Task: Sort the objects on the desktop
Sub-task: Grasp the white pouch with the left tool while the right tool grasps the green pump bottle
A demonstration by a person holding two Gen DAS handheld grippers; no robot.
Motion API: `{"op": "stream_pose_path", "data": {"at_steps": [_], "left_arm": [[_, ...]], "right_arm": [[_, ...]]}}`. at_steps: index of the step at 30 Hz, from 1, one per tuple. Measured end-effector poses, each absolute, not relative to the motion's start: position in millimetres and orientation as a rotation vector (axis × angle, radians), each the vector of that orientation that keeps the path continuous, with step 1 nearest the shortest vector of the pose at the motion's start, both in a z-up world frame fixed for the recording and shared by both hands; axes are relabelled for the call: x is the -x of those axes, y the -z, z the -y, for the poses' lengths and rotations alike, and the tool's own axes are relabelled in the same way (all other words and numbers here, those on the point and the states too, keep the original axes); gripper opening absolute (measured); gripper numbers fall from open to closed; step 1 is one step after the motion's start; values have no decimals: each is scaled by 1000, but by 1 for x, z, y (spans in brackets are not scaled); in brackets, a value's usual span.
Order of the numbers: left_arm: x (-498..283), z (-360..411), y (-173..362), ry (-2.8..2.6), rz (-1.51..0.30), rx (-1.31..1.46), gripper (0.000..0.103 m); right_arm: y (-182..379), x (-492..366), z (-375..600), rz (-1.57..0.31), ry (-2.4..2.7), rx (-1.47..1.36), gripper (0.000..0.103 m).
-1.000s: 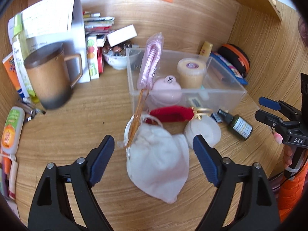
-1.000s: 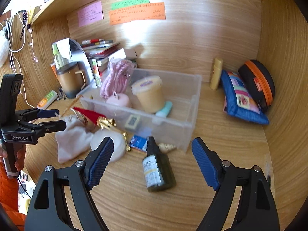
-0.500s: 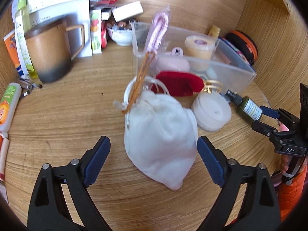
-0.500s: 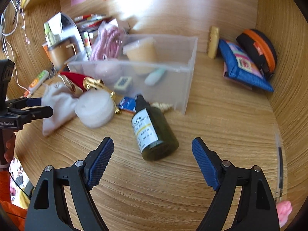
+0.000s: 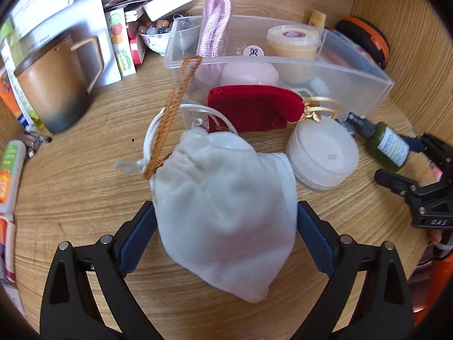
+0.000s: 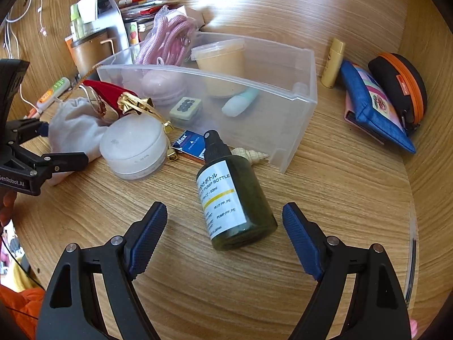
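A white drawstring pouch (image 5: 223,212) lies on the wooden desk between the fingers of my left gripper (image 5: 226,238). Its jaws are opening, and the blue pads (image 5: 138,235) stand close at the pouch's sides without squeezing it. A dark green pump bottle (image 6: 235,198) lies on its side between the wide-apart fingers of my right gripper (image 6: 225,226), untouched. Behind both stands a clear plastic box (image 6: 297,96) holding a pink cord, a beige tub and small items. A red velvet pouch (image 5: 252,110) and a white round jar (image 5: 322,153) lie before the box.
A brown mug (image 5: 53,90) and a bowl of marbles (image 5: 158,34) stand at the back left, by books. Right of the box are a yellow tube (image 6: 334,62), a blue pouch (image 6: 373,104) and a black-orange case (image 6: 402,85). A shell (image 6: 249,154) and blue packet (image 6: 189,143) lie by the bottle.
Both grippers have come down and tilted toward the desk. The left's fingers have spread and now flank the white pouch; the right has closed in over the green bottle.
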State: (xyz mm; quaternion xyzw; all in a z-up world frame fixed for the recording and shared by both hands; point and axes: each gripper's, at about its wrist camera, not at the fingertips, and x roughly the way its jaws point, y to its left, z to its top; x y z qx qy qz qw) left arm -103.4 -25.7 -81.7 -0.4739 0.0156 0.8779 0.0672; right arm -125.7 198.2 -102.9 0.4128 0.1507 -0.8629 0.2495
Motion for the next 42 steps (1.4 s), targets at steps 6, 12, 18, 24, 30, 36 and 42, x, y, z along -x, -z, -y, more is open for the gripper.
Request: {"op": "stream_pose_path", "data": {"at_steps": [6, 12, 18, 24, 30, 36, 42], "left_arm": [[107, 20, 84, -2654, -98, 1416, 100], [105, 18, 83, -2670, -140, 1359, 100], [100, 15, 80, -2682, -191, 1302, 84], [102, 22, 78, -2676, -122, 1298, 73], [98, 24, 72, -2703, -88, 1250, 62], [93, 35, 61, -2700, 2, 1162, 53], [91, 40, 51, -2705, 47, 1129, 48]], "right_arm": [[105, 132, -197, -424, 2342, -1132, 79], [105, 134, -198, -407, 2331, -1115, 67], [105, 136, -201, -371, 2316, -1110, 50], [105, 132, -199, -371, 2317, -1095, 39], [100, 127, -199, -370, 2328, -1079, 38], [88, 123, -202, -339, 2351, -1045, 38], [78, 116, -205, -310, 2382, -1017, 38]]}}
